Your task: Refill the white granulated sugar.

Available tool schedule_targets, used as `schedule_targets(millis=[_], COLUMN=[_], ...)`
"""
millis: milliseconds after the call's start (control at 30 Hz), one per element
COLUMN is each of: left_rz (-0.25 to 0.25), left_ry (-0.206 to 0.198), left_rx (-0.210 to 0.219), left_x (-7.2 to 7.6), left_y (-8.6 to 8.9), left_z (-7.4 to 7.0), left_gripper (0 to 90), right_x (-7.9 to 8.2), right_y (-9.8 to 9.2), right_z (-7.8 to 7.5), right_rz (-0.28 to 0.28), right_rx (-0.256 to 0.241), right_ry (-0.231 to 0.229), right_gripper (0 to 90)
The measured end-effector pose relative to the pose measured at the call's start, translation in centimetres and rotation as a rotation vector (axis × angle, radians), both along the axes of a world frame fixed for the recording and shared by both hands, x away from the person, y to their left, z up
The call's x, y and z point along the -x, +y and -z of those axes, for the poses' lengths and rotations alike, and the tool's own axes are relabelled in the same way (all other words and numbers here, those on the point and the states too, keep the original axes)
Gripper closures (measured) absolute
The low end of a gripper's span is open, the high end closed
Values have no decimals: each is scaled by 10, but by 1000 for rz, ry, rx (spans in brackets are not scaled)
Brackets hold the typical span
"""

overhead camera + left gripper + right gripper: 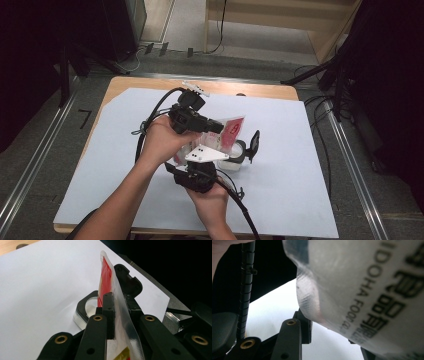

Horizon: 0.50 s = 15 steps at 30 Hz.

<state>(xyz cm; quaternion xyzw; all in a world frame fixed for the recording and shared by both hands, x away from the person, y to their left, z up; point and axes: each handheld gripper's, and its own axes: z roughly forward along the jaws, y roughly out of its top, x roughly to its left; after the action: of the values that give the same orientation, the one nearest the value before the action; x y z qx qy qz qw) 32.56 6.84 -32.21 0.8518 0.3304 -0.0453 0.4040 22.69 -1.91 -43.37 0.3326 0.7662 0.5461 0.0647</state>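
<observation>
Packet [108,277] pinched by left gripper [117,312], above jar [82,312]

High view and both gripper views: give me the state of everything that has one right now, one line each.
Left gripper: shut on the packet's edge.
Right gripper: packet between its fingers; whether they are clamped, cannot tell.
Packet: red and clear, held upright above the table, off the sheet.
Container: clear, sits on the white sheet, black lid flipped up, open.
</observation>
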Motion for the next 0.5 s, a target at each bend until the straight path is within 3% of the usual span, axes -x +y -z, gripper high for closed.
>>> schedule_targets(millis=[500], left_rz=[-1], left_ry=[0], left_rx=[-2], left_x=[-1], left_y=[1], left_z=[0], left_gripper=[829], right_x=[-1], right_y=[0], right_z=[0], right_rz=[-10], right_rx=[5], right_ry=[0], right_gripper=[640])
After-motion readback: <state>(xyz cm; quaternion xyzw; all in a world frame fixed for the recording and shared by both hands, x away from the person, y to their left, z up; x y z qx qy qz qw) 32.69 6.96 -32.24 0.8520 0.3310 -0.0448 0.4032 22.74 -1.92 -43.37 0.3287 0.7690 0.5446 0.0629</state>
